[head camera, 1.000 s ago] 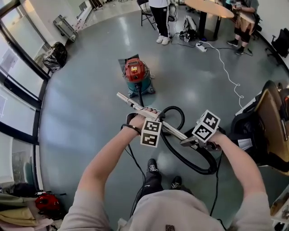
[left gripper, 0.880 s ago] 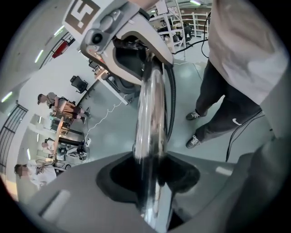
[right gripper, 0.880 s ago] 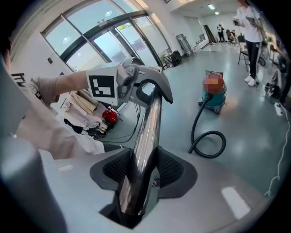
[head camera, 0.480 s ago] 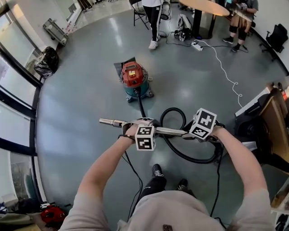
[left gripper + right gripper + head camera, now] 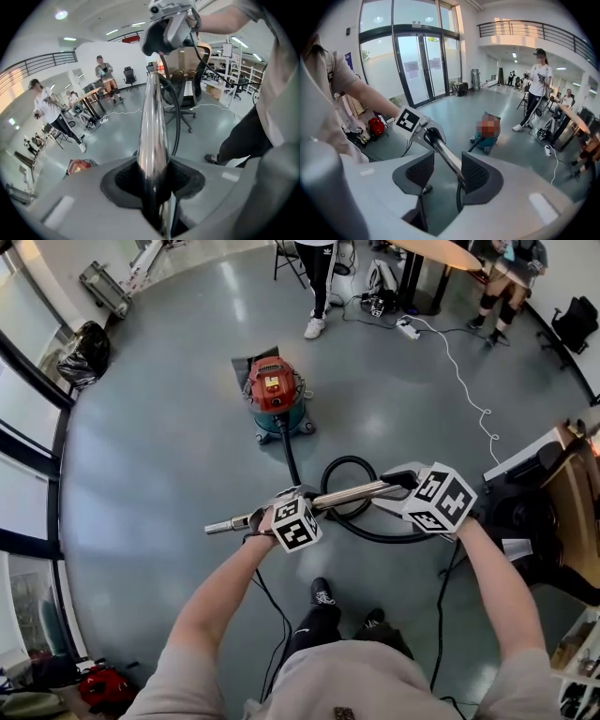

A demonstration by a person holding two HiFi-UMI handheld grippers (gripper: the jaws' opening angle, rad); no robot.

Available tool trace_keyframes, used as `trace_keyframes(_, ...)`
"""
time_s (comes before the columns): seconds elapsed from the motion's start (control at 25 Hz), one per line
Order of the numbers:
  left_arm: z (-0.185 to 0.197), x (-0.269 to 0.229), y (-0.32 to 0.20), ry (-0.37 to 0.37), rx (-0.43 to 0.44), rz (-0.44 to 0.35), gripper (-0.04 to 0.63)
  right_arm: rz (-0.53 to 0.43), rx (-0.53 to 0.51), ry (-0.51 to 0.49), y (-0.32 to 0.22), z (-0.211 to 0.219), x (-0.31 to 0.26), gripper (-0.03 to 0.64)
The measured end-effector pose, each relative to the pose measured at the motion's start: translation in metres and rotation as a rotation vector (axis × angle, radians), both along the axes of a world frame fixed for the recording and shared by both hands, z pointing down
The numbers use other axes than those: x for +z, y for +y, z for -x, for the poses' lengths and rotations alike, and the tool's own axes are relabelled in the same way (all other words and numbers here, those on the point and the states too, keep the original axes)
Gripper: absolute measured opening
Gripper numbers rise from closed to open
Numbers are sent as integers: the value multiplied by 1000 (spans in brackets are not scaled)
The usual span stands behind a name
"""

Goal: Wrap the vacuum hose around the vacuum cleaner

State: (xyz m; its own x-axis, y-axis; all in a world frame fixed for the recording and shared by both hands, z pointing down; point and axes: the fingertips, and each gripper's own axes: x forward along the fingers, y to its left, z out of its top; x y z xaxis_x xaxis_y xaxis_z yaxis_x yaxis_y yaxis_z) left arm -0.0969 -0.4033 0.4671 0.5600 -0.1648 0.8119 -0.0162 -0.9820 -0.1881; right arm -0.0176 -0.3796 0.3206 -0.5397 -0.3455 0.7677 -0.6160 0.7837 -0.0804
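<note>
One black hose (image 5: 291,457) runs from the red-topped vacuum cleaner (image 5: 275,395), upper centre of the head view, down to a loop on the floor (image 5: 169,446) at mid-frame. The left gripper (image 5: 152,187) pinches the metal tube (image 5: 352,493) joined to the hose. The right gripper (image 5: 447,171) has its jaws spread, with the tube passing between them.

Colour key: the vacuum cleaner (image 5: 275,395) is showing a red top over a teal drum, and its hose (image 5: 330,474) is running black over a glossy blue-grey floor (image 5: 169,456). The wand (image 5: 352,493) is gleaming chrome silver. The left gripper (image 5: 152,180) and the right gripper (image 5: 447,171) are presenting pale grey bodies with dark grey, finely textured pads (image 5: 421,171). Each marker cube (image 5: 441,500) is carrying black squares on white. The person is wearing a beige shirt (image 5: 356,681), black trousers (image 5: 314,629) and black shoes (image 5: 320,594).
</note>
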Motion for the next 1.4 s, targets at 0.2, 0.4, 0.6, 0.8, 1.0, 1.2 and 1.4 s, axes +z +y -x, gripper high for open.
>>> trace_keyframes(0.2, 5, 16, -25, 64, -130, 53, 140, -11, 77, -58, 7, 10, 11, 197)
trace_keyframes(0.4, -3, 36, -42, 125, -263, 127, 140, 49, 173, -153, 16, 14, 57, 193)
trace_keyframes(0.6, -27, 65, -48, 191, -388, 198, 140, 116, 257, -241, 28, 4, 116, 198)
trace_keyframes(0.8, -51, 89, -58, 287, -560, 285, 140, 163, 291, -295, 37, -9, 174, 196)
trace_keyframes(1.0, -82, 116, -70, 366, -703, 303, 140, 219, 308, -317, 49, -26, 235, 196)
trace_keyframes(1.2, -106, 137, -75, 438, -838, 349, 140, 259, 317, -338, 50, -27, 281, 240)
trace_keyframes(1.4, -134, 147, -87, 484, -935, 356, 140, 271, 270, -313, 60, -15, 325, 301)
